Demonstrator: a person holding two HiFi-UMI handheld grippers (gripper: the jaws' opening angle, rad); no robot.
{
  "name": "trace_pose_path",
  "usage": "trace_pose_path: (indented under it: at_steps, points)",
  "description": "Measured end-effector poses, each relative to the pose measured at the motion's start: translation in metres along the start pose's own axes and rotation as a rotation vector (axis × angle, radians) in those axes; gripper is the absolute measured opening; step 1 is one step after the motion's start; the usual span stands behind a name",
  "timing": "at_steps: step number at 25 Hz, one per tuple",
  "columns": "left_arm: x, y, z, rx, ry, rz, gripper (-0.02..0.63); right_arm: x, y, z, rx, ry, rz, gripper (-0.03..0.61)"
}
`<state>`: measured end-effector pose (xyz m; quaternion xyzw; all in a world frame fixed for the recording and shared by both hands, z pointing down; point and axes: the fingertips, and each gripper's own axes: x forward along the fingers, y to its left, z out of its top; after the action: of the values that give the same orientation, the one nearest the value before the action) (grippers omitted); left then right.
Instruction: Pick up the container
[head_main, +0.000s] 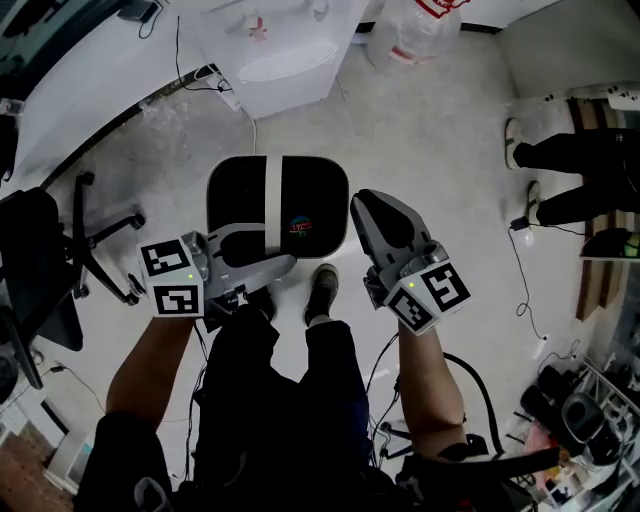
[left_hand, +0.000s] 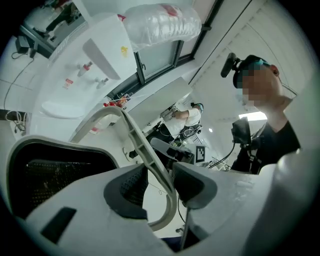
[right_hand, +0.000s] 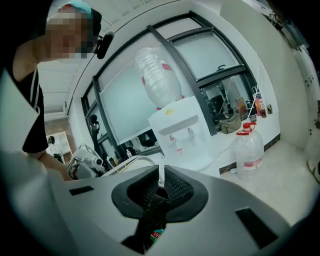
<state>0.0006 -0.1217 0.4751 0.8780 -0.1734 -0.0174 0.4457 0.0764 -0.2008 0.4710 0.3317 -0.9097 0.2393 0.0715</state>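
The container (head_main: 240, 200) is a black mesh basket with a white rim and a white handle (head_main: 272, 195); it stands on the floor just ahead of my feet. My left gripper (head_main: 283, 263) reaches in from the near left. In the left gripper view the handle (left_hand: 137, 137) runs between the two pads, and the left gripper (left_hand: 161, 182) is shut on it. My right gripper (head_main: 360, 210) sits at the container's right edge. In the right gripper view its pads are nearly together on the thin rim, with black mesh (right_hand: 155, 215) below the gripper (right_hand: 161, 182).
A white water dispenser (head_main: 280, 50) stands beyond the container, and a water bottle (right_hand: 248, 150) stands beside the dispenser (right_hand: 180, 132). A black office chair (head_main: 40, 270) is at the left. Another person's shoes (head_main: 515, 145) are at the right, with cables on the floor nearby.
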Motion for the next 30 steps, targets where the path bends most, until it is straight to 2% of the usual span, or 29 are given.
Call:
trace_pose_path:
  at_steps: [6,13,16,22,26,30]
  points:
    - [-0.012,-0.064,0.037,-0.034,-0.015,0.001,0.163,-0.03,0.024,0.064,0.013,0.001,-0.038,0.034]
    - [-0.024,-0.133,0.059,0.016,-0.011,0.001,0.164,-0.065,0.063,0.132,-0.017,-0.048,-0.079,0.034]
    - [-0.031,-0.157,0.068,0.013,-0.02,0.017,0.164,-0.077,0.081,0.158,-0.023,-0.069,-0.084,0.031]
    - [-0.044,-0.206,0.084,0.015,-0.058,0.001,0.164,-0.101,0.124,0.205,-0.181,-0.095,-0.097,0.029]
    - [-0.051,-0.231,0.095,0.023,-0.062,-0.008,0.167,-0.113,0.135,0.228,-0.151,-0.121,-0.129,0.02]
    - [-0.058,-0.255,0.109,0.022,-0.101,-0.019,0.172,-0.123,0.145,0.248,-0.144,-0.148,-0.144,0.014]
